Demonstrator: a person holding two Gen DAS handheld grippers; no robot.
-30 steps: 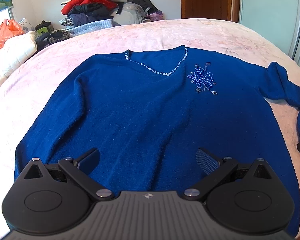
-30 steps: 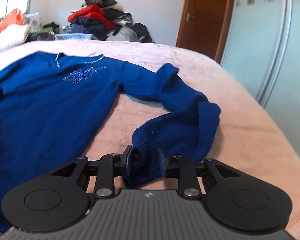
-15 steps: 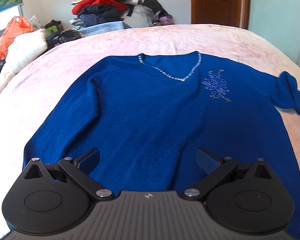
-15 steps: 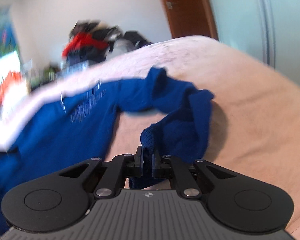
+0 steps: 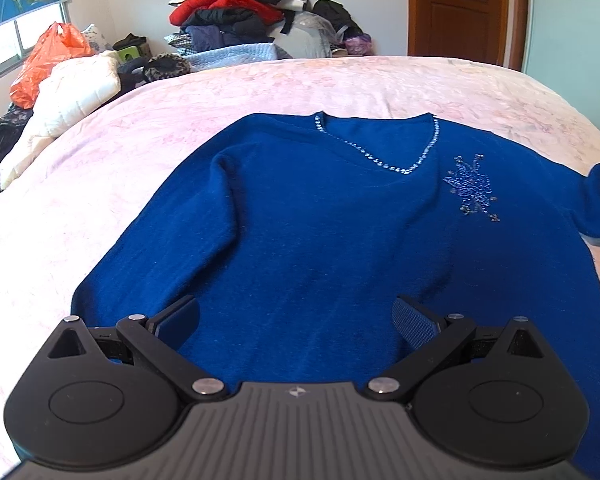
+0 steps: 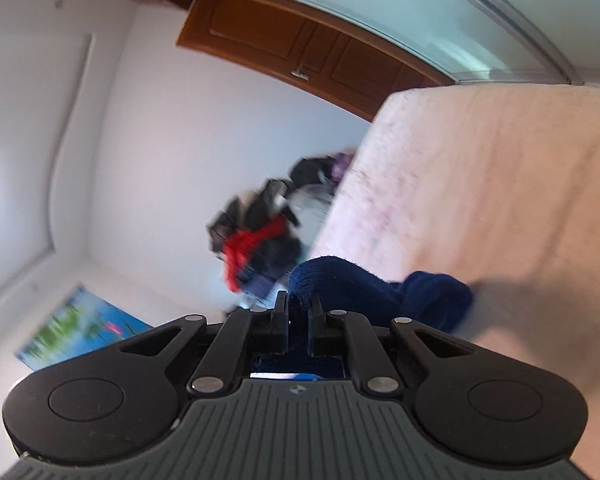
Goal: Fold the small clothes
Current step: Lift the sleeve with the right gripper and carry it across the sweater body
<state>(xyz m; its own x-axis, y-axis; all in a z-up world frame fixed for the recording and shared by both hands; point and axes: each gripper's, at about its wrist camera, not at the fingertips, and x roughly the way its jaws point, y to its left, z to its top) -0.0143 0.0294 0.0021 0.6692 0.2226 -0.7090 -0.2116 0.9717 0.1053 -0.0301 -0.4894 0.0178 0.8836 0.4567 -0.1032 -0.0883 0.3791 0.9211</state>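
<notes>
Fuzzy blue knit sweater (image 5: 320, 240) flat on pink bedspread (image 5: 100, 184) mid-frame, left gripper (image 5: 296, 316) released, fingers spread, right gripper (image 6: 299, 316) clenched on bunched sleeve (image 6: 340, 284).

The sweater (image 5: 320, 232) is lying flat on the bed (image 5: 100, 184), neckline at the far side; a clothes pile (image 5: 240, 16) is sitting beyond the far edge, a door (image 5: 456, 8) standing far right

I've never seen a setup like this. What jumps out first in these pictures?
A bright blue sweater lies spread flat on the pink bed, sparkly trim at its neckline. The left gripper hovers open above its hem, while the right gripper pinches its sleeve. A clothes heap is piled against the far wall.
</notes>
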